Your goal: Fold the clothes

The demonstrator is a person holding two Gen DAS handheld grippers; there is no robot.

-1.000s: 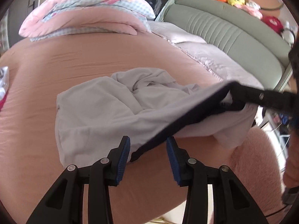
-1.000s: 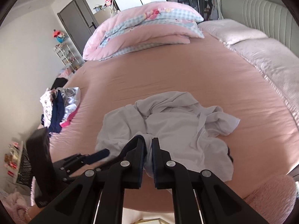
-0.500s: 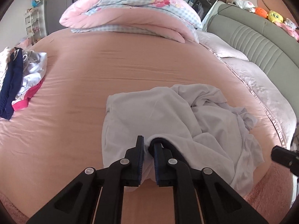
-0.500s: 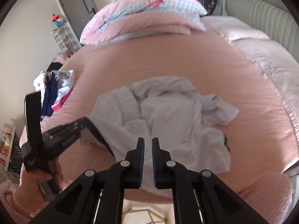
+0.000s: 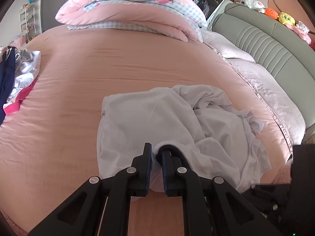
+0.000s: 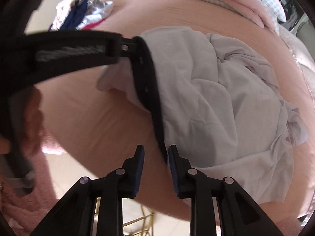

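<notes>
Step in hand was judged to be spreading the pale grey garment (image 5: 157, 118) flat, ahead of any fold: it was seen crumpled on the pink bed (image 5: 128, 63), at the near edge, left half fairly smooth, right half bunched and trailing toward the bed's right edge. The left gripper (image 5: 156, 157) was closed on the garment's dark-trimmed near edge, a fold of cloth pinched between the blue pads (image 5: 149, 157). The right gripper (image 6: 155, 157) was held parted, nothing between its fingers; the dark trim was seen running straight into the gap, so the cloth lay just ahead of it and slightly to its right. Contact there couldn't be confirmed. Whether the right was arriving for a grip or had just let go couldn't be settled from these views. The next move was judged to call for a second hold along that same trim, clear of the left gripper, then tension between the two holds so the bunched half could be drawn out. A separate pile of clothes (image 5: 17, 74) was noted at the bed's left edge, well apart, and a folded quilt (image 5: 133, 11) at the far edge.
</notes>
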